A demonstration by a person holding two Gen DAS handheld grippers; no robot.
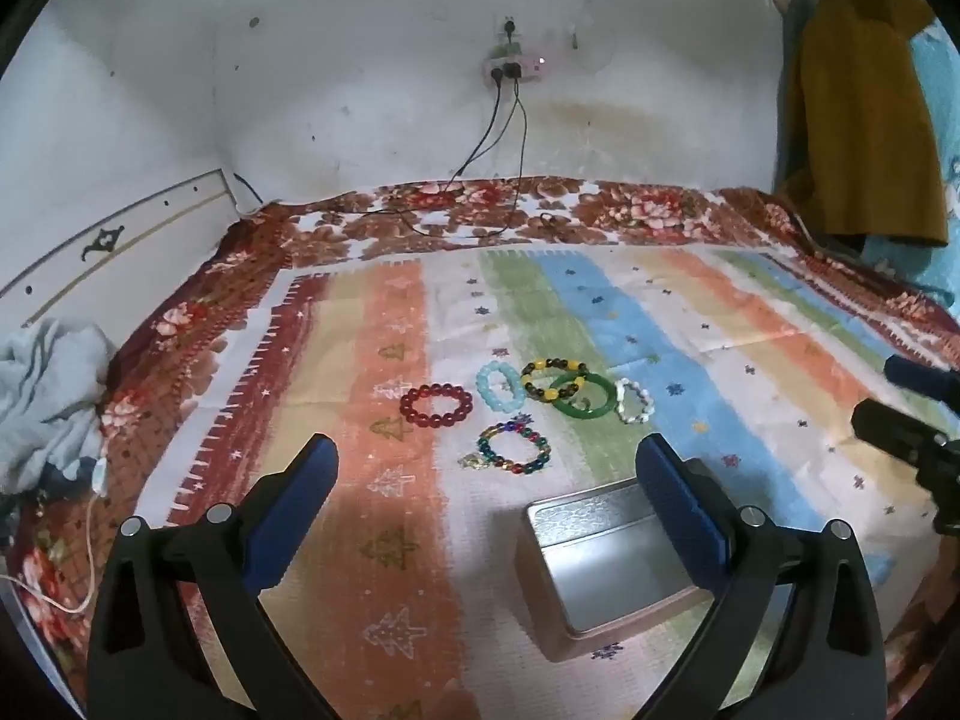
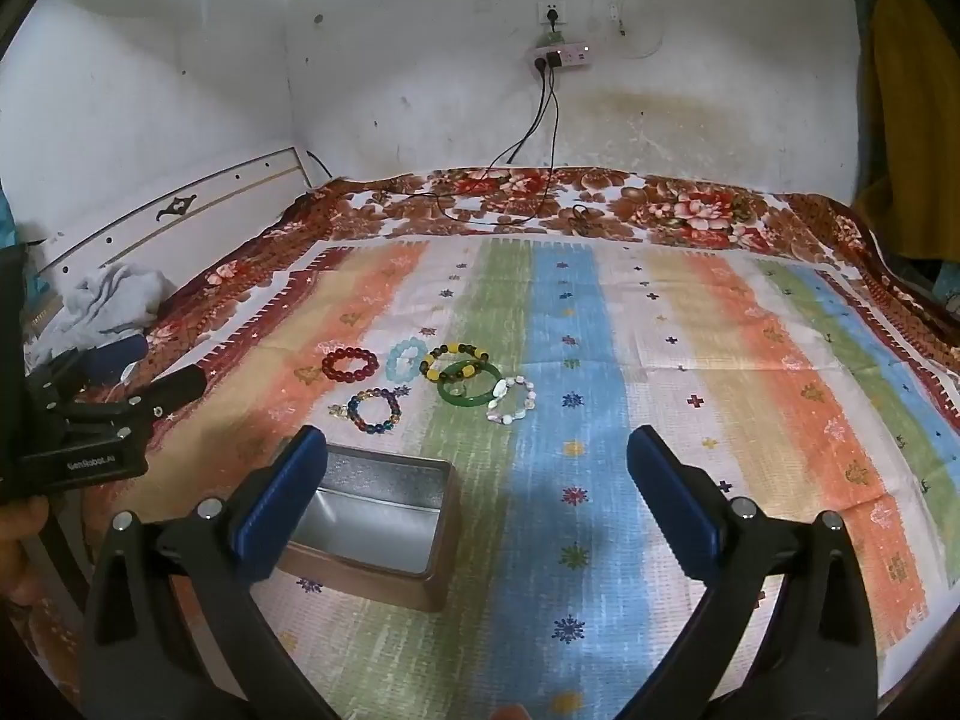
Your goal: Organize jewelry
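Note:
Several bracelets lie on the striped cloth: a red bead bracelet point(image 1: 436, 405) point(image 2: 350, 364), a pale blue one point(image 1: 499, 386) point(image 2: 404, 360), a yellow-and-brown one point(image 1: 553, 378) point(image 2: 454, 362), a green bangle point(image 1: 583, 399) point(image 2: 469, 390), a white one point(image 1: 633, 401) point(image 2: 511, 401) and a multicolour one point(image 1: 513, 449) point(image 2: 374, 410). An empty metal tin point(image 1: 606, 564) point(image 2: 384, 525) stands open nearer me. My left gripper point(image 1: 487, 456) is open and empty above the tin's left side. My right gripper point(image 2: 477, 447) is open and empty, to the right of the tin.
The striped cloth point(image 2: 660, 420) covers a floral bedspread point(image 2: 690, 204). Black cables point(image 2: 534, 138) hang from a wall socket onto the bed. A grey garment point(image 1: 48, 384) lies at the left. The other gripper shows at each view's edge point(image 1: 912, 438) point(image 2: 90, 420).

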